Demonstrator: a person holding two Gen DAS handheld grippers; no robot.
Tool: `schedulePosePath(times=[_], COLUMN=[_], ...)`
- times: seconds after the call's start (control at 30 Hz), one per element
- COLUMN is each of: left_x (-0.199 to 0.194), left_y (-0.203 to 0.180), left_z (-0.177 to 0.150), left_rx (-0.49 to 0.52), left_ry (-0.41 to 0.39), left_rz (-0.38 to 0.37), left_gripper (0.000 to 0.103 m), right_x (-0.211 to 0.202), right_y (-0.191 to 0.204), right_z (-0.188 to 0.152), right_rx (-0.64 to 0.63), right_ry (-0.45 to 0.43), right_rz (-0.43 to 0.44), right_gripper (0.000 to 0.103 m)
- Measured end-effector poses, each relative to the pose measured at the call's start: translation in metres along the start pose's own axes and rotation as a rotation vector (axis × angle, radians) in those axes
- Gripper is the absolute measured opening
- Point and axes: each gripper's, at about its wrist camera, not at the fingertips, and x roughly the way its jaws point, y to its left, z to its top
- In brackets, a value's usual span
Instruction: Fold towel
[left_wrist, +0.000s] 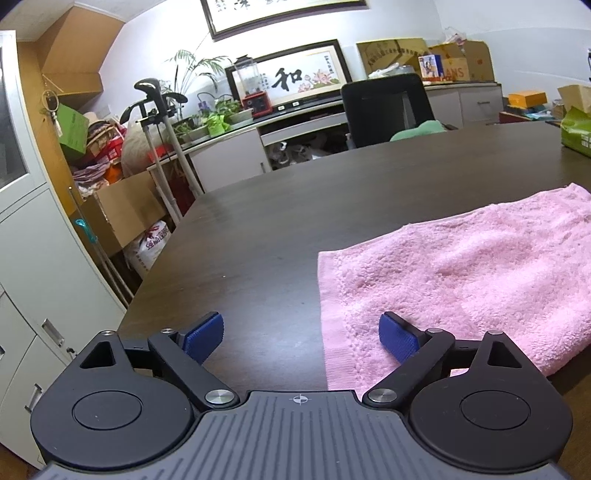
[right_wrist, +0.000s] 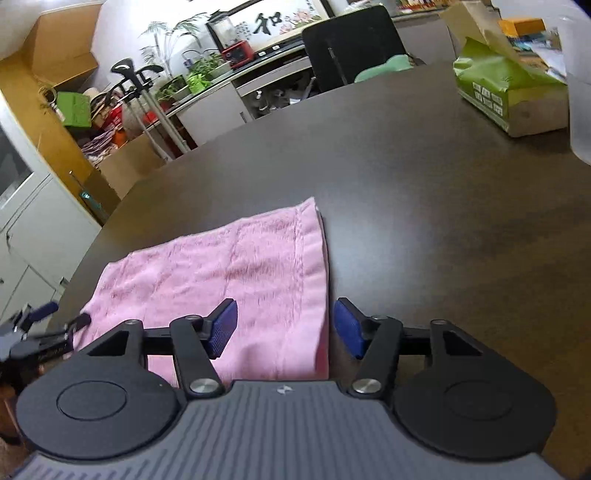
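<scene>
Here the left claw (left_wrist: 301, 338) stands spread wide, holding nothing, straddling the left hemmed edge of the pink terry-cloth towel (left_wrist: 458, 273). The right claw (right_wrist: 284, 326) is equally wide and empty, straddling the towel's right edge. The towel lies folded and fairly flat on the dark brown wooden surface (right_wrist: 424, 206), near its front edge.

Pink terry towel (left_wrist: 461, 273) (right_wrist: 229, 273) lies flat on dark table, near its front edge. Looks already folded over: doubled layers show at near right corner in left wrist view. Fluffy pile on top, smooth hemmed bands along left and right short edges. Surface mostly smooth, slight ripples. Corners fairly square, edges roughly aligned.
</scene>
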Motion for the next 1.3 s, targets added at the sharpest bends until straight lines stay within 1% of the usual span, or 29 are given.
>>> schedulePosePath(times=[0.1, 0.13, 0.2, 0.3, 0.37, 0.4, 0.47, 0.53, 0.67, 0.73, 0.77, 0.8, 0.83, 0.87, 0.97, 1.17, 1.23, 1.27, 1.3], left_x=[0.002, 0.002, 0.003, 0.003, 0.003, 0.003, 0.003, 0.003, 0.003, 0.003, 0.003, 0.003, 0.003, 0.004, 0.004, 0.006, 0.006, 0.006, 0.006], left_y=[0.002, 0.002, 0.001, 0.0, -0.001, -0.002, -0.002, -0.002, 0.001, 0.003, 0.004, 0.004, 0.004, 0.004, 0.006, 0.006, 0.006, 0.005, 0.005], left_z=[0.0, 0.0, 0.0, 0.0, 0.0, 0.0, 0.0, 0.0, 0.0, 0.0, 0.001, 0.0, 0.0, 0.0, 0.0, 0.0, 0.0, 0.0, 0.0], left_rx=[-0.005, -0.006, -0.006, -0.001, 0.001, 0.001, 0.0, -0.004, -0.016, -0.026, -0.03, -0.031, -0.033, -0.035, -0.045, -0.065, -0.069, -0.071, -0.072], left_ry=[0.012, 0.015, 0.021, 0.022, 0.022, 0.023, 0.024, 0.026, 0.03, 0.033, 0.034, 0.034, 0.036, 0.038, 0.046, 0.059, 0.062, 0.063, 0.064], left_rz=[0.007, 0.006, 0.008, 0.015, 0.018, 0.019, 0.022, 0.024, 0.026, 0.027, 0.026, 0.026, 0.025, 0.023, 0.017, 0.004, 0.002, 0.0, -0.001], left_gripper=[0.094, 0.094, 0.095, 0.096, 0.097, 0.098, 0.098, 0.099, 0.1, 0.1, 0.1, 0.1, 0.1, 0.1, 0.1, 0.1, 0.1, 0.1, 0.1], right_x=[0.011, 0.011, 0.017, 0.018, 0.016, 0.015, 0.014, 0.013, 0.014, 0.016, 0.016, 0.018, 0.02, 0.021, 0.023, 0.02, 0.016, 0.012, 0.01], right_y=[-0.006, -0.007, -0.015, -0.016, -0.01, -0.007, -0.003, -0.001, 0.007, 0.017, 0.019, 0.025, 0.029, 0.033, 0.038, 0.039, 0.033, 0.028, 0.026], right_z=[0.014, 0.014, 0.022, 0.025, 0.025, 0.025, 0.022, 0.021, 0.016, 0.012, 0.012, 0.01, 0.009, 0.008, 0.007, 0.004, 0.006, 0.008, 0.009], right_rx=[0.047, 0.05, 0.088, 0.062, 0.016, -0.006, -0.047, -0.06, -0.135, -0.201, -0.212, -0.244, -0.269, -0.291, -0.283, -0.252, -0.2, -0.165, -0.157], right_ry=[0.029, 0.031, 0.056, 0.071, 0.066, 0.063, 0.053, 0.052, 0.044, 0.04, 0.04, 0.038, 0.038, 0.038, 0.042, 0.016, 0.004, -0.003, -0.005], right_rz=[0.05, 0.055, 0.099, 0.096, 0.039, 0.012, -0.046, -0.064, -0.099, -0.135, -0.143, -0.17, -0.189, -0.206, -0.206, -0.207, -0.182, -0.154, -0.145], right_gripper=[0.06, 0.06, 0.06, 0.057, 0.055, 0.052, 0.038, 0.031, 0.03, 0.031, 0.031, 0.031, 0.029, 0.024, 0.014, 0.007, 0.006, 0.006, 0.006])
